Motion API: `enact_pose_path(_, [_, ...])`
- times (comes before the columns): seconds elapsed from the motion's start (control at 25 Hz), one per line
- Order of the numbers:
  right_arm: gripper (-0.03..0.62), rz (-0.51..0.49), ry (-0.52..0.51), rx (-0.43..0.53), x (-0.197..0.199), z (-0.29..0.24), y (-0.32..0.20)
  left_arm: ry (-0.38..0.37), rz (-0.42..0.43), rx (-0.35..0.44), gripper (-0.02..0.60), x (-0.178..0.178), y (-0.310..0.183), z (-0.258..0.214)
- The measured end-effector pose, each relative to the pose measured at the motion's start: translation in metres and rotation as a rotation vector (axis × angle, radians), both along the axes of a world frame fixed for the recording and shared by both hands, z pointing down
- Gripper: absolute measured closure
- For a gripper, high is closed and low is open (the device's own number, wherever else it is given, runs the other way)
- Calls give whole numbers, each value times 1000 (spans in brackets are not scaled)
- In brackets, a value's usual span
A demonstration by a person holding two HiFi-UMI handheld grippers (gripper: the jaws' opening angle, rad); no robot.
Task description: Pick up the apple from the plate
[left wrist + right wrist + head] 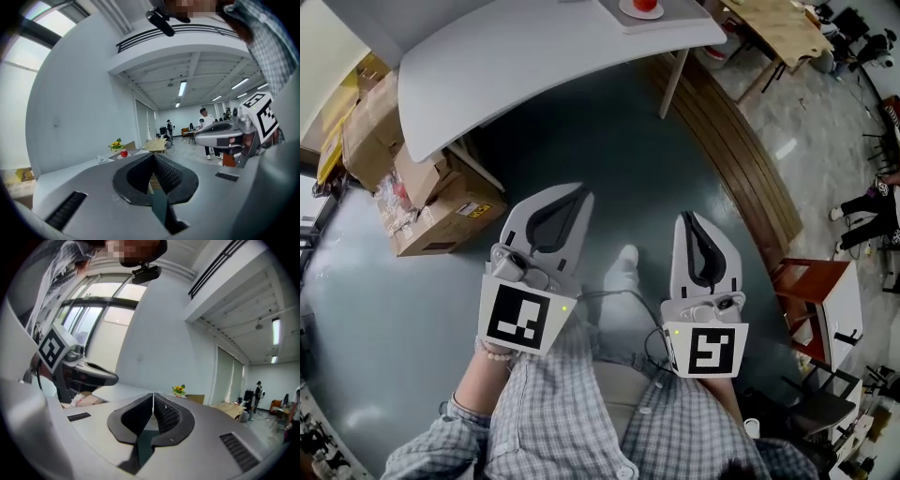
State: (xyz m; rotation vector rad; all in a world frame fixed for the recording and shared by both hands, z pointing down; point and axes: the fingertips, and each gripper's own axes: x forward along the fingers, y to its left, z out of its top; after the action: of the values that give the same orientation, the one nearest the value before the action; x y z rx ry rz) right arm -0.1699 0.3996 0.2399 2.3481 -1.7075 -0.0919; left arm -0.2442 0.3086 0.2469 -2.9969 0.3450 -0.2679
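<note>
A red apple (645, 5) sits on a white plate (625, 12) at the far end of the white table (516, 56), at the top edge of the head view. Both grippers are held low over the floor, well short of the table. My left gripper (581, 192) has its jaws pressed together with nothing between them. My right gripper (686, 217) is shut and empty too. The left gripper view shows the apple (123, 153) small and far off, beside yellow flowers (116, 145), past the shut left gripper (153, 154). In the right gripper view, only the flowers (178, 390) show beyond the right gripper (153, 393).
Cardboard boxes (422, 206) are stacked under the table's left side. A wooden platform (741, 159) runs along the right, with a reddish chair (811, 281) beyond it. People stand far back in the room (206, 122). My own trouser leg and shoe (623, 267) lie between the grippers.
</note>
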Motion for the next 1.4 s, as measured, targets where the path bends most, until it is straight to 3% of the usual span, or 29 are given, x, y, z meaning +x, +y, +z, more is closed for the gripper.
enact_pose_path(0.12, [569, -58, -13, 43, 39, -13, -12, 23, -19, -8, 572, 37, -7, -9])
enact_pose_path(0.32, [569, -54, -21, 58, 111, -20, -22, 67, -72, -23, 572, 93, -20, -22])
enact_pose_path(0.6, [569, -49, -10, 51, 177, -19, -31, 83, -111, -22, 572, 147, -31, -24])
enact_pose_path(0.88, [569, -51, -56, 43, 211, -9, -55, 79, -141, -54, 572, 174, -55, -15])
enact_pose_path(1.12, [569, 5, -82, 68, 259, -10, -80, 79, -112, -49, 572, 209, -88, -12])
enact_pose_path(1.4, [569, 8, -83, 58, 296, -15, -162, 92, -108, -63, 572, 251, -169, -20])
